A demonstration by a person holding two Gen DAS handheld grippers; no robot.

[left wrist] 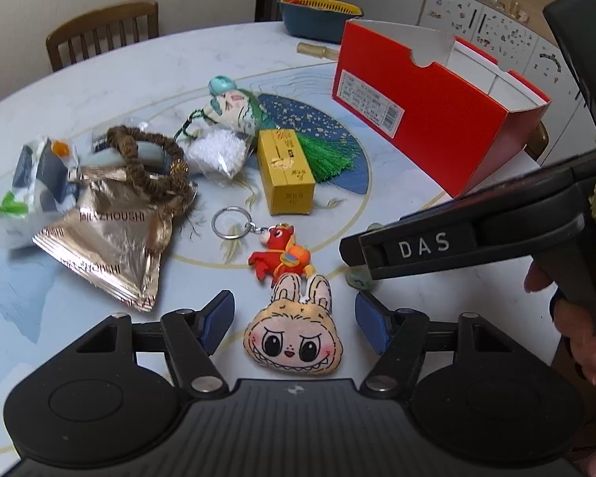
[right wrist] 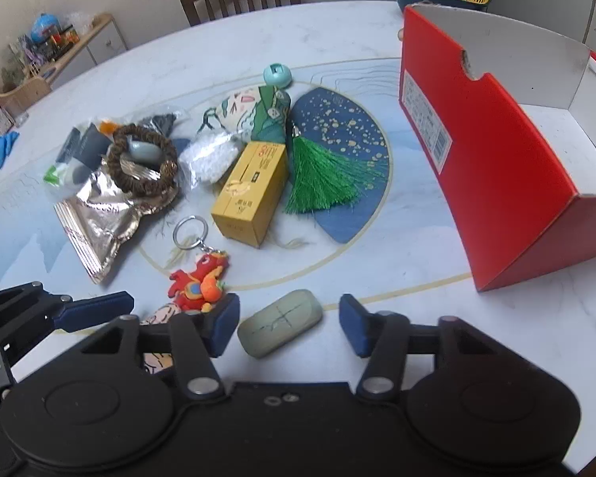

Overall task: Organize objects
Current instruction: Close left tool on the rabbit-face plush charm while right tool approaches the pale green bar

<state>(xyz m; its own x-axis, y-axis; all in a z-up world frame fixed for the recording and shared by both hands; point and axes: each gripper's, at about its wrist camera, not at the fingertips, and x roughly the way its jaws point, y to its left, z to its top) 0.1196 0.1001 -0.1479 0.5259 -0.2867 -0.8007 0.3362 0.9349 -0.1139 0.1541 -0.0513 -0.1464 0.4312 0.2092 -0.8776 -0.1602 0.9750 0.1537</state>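
Left wrist view: left gripper [left wrist: 295, 322] low over marble-patterned table [left wrist: 99, 75], jaws wide, straddling flat plush bunny-face charm [left wrist: 294, 338], not touching. Red horse keychain [left wrist: 280, 256] just beyond. Open red cardboard shoebox [left wrist: 429, 119] far right.

Right wrist view: right gripper [right wrist: 289, 324], jaws wide around grey-green oblong stone [right wrist: 280, 322] lying flat on table. Shoebox empty.

Step, judged: both pre-grasp. Next: close jaws squarely, lift, carry into shoebox.

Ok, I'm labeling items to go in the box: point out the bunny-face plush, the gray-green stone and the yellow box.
bunny-face plush [left wrist: 294, 338]: left wrist view, on its face.
gray-green stone [right wrist: 279, 322]: right wrist view, on its top surface.
yellow box [right wrist: 252, 187]: right wrist view, on its top face.
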